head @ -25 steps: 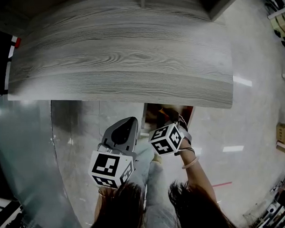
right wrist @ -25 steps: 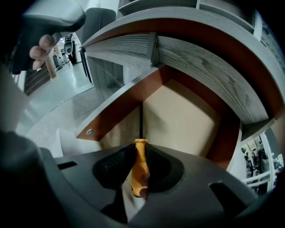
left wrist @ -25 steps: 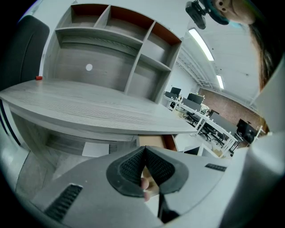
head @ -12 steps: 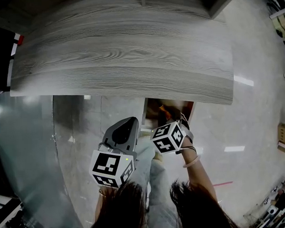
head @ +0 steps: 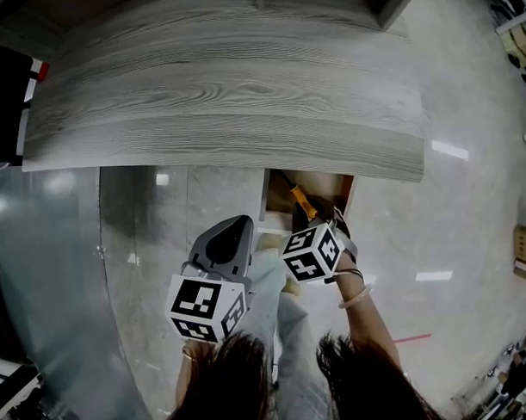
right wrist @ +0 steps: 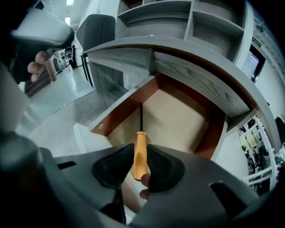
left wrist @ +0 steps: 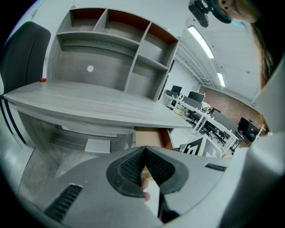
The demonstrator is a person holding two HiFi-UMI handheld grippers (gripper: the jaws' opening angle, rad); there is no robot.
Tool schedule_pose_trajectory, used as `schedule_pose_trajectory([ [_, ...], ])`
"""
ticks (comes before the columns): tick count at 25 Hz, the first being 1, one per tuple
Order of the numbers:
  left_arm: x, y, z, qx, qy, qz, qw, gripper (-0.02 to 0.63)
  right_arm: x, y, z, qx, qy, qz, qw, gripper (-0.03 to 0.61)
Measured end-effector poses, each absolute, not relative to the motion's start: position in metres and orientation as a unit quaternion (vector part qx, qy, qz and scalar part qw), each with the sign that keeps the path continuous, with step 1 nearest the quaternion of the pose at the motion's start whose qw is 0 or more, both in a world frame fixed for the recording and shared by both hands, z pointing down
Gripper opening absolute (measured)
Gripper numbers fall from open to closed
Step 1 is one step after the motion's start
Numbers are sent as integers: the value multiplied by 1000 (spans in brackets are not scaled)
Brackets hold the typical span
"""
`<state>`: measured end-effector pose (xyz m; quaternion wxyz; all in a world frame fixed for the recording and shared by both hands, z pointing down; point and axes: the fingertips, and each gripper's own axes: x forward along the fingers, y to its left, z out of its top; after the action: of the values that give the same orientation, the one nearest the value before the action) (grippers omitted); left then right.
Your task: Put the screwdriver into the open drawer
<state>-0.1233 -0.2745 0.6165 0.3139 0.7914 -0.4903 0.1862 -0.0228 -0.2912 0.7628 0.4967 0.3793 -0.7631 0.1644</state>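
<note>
Screwdriver: orange handle clamped between the right gripper's pads, dark shaft pointing away from me over the pale floor of the open drawer. I can't tell whether the tip touches the wood.

Far left, left gripper view: dark chair beside the grey wood-grain desk, with a shelf unit standing on it.

Left gripper: pads pressed together at the tips, nothing between them. In the head view it hangs low over the floor, in front of the desk edge, left of the drawer.

Right gripper: clenched on the handle. In the head view it sits at the drawer's front edge, under the desktop, with the screwdriver angled inside the opening.
</note>
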Motion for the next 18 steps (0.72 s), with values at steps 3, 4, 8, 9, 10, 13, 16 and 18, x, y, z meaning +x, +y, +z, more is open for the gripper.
schedule_pose_trajectory([
  [3, -120, -268, 616, 793, -488, 187, 314, 17, -21, -285, 757, 381, -765, 166, 493, 104],
  [4, -119, -266, 615, 794, -487, 187, 312, 17, -21, -283, 755, 383, -765, 167, 490, 103],
  [8, -115, -258, 608, 796, -488, 184, 306, 17, -18, -276, 741, 392, -769, 171, 475, 101],
  [9, -114, -255, 606, 797, -489, 182, 305, 17, -17, -275, 737, 394, -770, 170, 472, 100],
  [10, -113, -253, 604, 797, -489, 182, 304, 17, -16, -273, 733, 397, -771, 170, 468, 98],
  [13, -110, -246, 599, 798, -489, 183, 301, 17, -13, -269, 721, 406, -775, 170, 454, 94],
  [16, -107, -237, 594, 799, -489, 182, 298, 17, -9, -261, 710, 414, -777, 173, 442, 89],
  [18, -105, -229, 589, 800, -489, 181, 296, 17, -7, -253, 703, 419, -777, 173, 436, 83],
])
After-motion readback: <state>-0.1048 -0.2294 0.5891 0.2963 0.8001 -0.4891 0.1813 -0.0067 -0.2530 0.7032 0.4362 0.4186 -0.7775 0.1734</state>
